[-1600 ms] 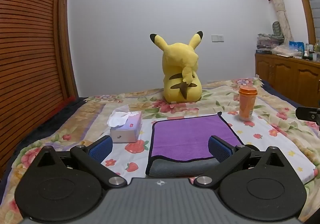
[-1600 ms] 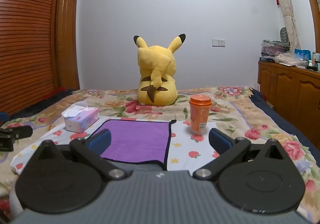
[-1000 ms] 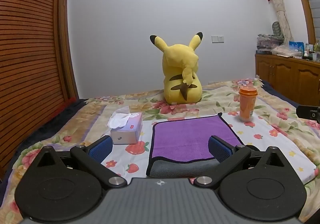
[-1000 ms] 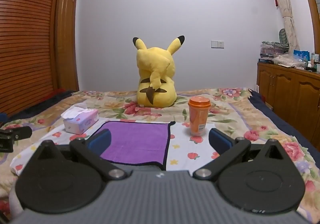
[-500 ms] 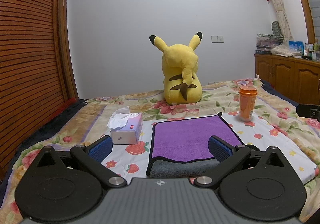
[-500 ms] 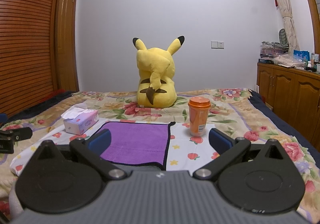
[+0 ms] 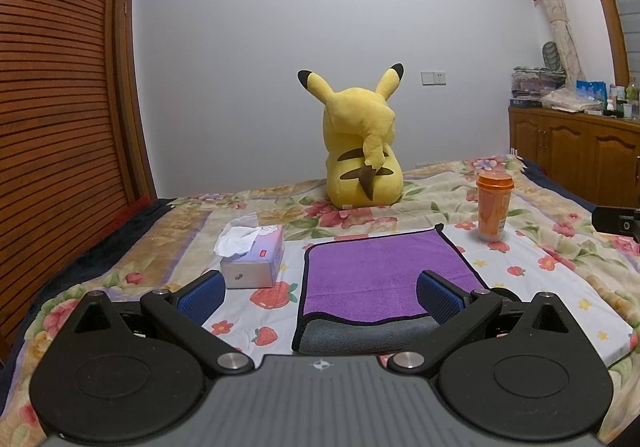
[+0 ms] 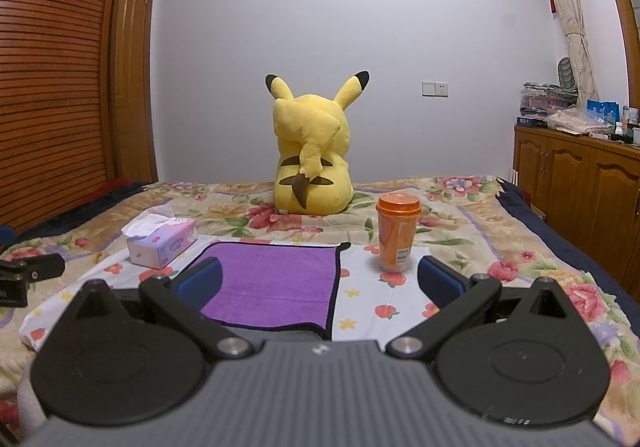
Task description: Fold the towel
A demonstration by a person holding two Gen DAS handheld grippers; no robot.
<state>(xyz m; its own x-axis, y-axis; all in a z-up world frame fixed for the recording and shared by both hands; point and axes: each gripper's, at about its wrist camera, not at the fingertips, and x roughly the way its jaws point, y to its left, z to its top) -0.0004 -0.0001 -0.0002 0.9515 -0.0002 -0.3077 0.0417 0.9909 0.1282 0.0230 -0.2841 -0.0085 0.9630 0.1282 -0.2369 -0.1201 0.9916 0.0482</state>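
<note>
Almost nothing is changing: over the last second and a half both views are only drifting slightly, so I am judging the fold not yet begun. I am holding the left gripper and right gripper with jaws spread wide, pinching nothing. The towel is lying flat at lower centre of the left view, purple face up, grey showing at its near edge. It is resting on the floral bed, between a tissue box and an orange cup, with a yellow plush behind and wooden cabinets at right.
</note>
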